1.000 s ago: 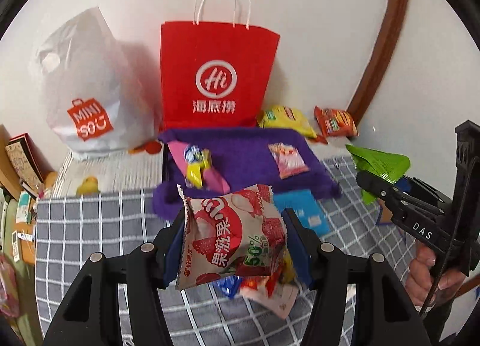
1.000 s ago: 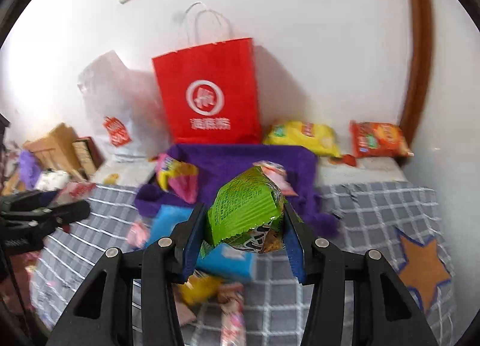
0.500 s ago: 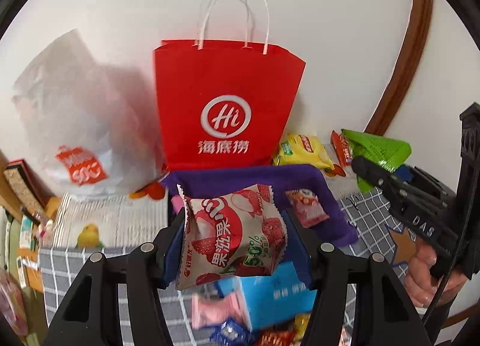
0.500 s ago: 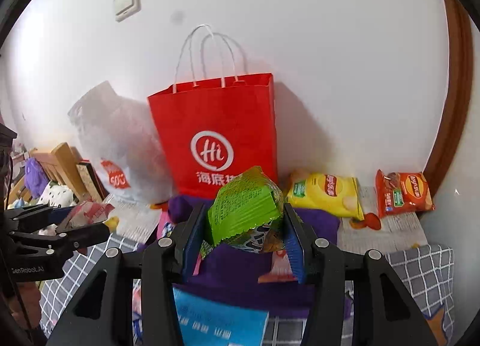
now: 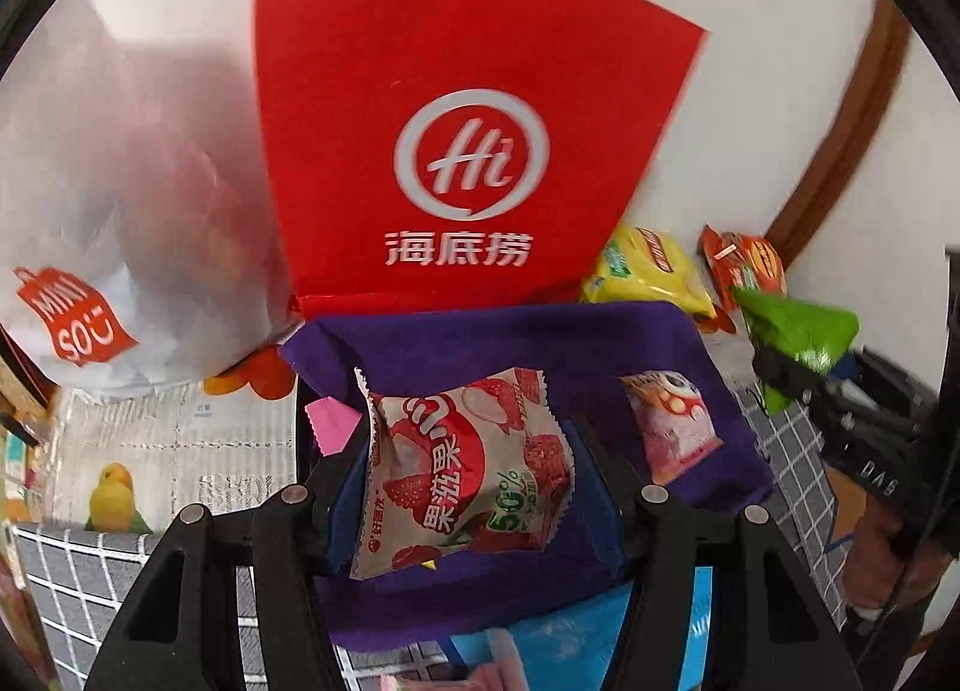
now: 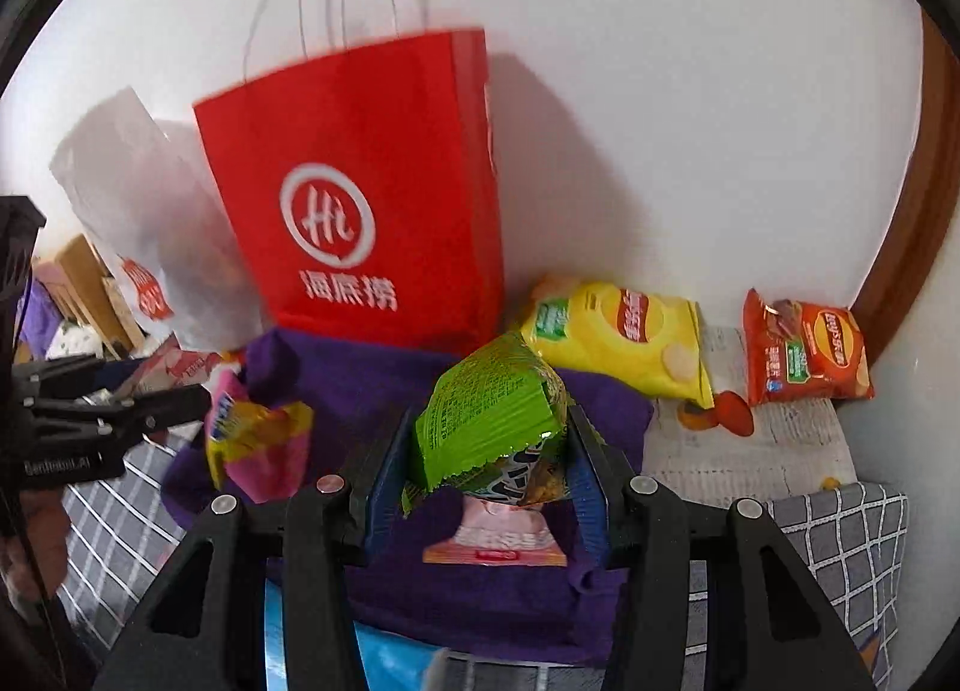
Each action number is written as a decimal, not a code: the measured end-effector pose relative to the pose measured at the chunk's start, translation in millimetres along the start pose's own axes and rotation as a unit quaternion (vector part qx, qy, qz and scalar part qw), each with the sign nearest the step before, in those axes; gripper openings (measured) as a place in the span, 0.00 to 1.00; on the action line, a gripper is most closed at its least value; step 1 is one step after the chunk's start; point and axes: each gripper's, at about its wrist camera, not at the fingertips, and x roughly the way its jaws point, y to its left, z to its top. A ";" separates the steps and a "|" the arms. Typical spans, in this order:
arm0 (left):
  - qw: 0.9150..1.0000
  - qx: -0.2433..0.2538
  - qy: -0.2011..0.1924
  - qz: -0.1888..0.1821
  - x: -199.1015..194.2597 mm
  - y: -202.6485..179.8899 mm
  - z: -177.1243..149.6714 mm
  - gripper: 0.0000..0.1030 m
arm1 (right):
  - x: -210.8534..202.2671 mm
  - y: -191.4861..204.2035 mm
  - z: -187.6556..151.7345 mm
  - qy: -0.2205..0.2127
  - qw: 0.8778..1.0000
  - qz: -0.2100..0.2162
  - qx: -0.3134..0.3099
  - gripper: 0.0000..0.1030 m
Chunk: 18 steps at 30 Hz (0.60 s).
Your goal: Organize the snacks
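Standing ahead: a red paper bag (image 5: 456, 151) upright against the white wall (image 6: 660, 91), a white plastic bag (image 5: 120, 199) just beside it
Lying around: a yellow chip bag (image 6: 624, 337) and an orange chip bag (image 6: 804, 355) near the wall; a pink packet (image 5: 672, 427) and a yellow-pink packet (image 6: 258, 439) on the purple cloth (image 5: 492, 343)
In the way: the red bag rises directly behind the cloth; the pink packet lies under my right jaws
My left gripper (image 5: 468, 487): clamped on the strawberry snack packet (image 5: 462, 469), both pads pressing its sides, above the cloth
My right gripper (image 6: 486, 463): clamped on the green snack packet (image 6: 486, 415), held over the cloth
Surface: grey checked cover (image 6: 840, 535), a blue packet (image 5: 576, 643) at the cloth's near edge
Room: brown wooden trim (image 5: 840, 115) to the right
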 end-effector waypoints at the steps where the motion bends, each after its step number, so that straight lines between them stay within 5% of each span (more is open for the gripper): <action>1: 1.000 -0.002 0.003 0.001 2.6 3.0 0.4 0.56 | 5.9 -1.1 -1.5 0.005 1.000 -0.005 -0.001 0.48; 18: 1.000 -0.014 0.014 -0.007 11.1 14.2 1.4 0.57 | 43.5 11.0 -15.1 0.055 0.998 0.021 -0.014 0.48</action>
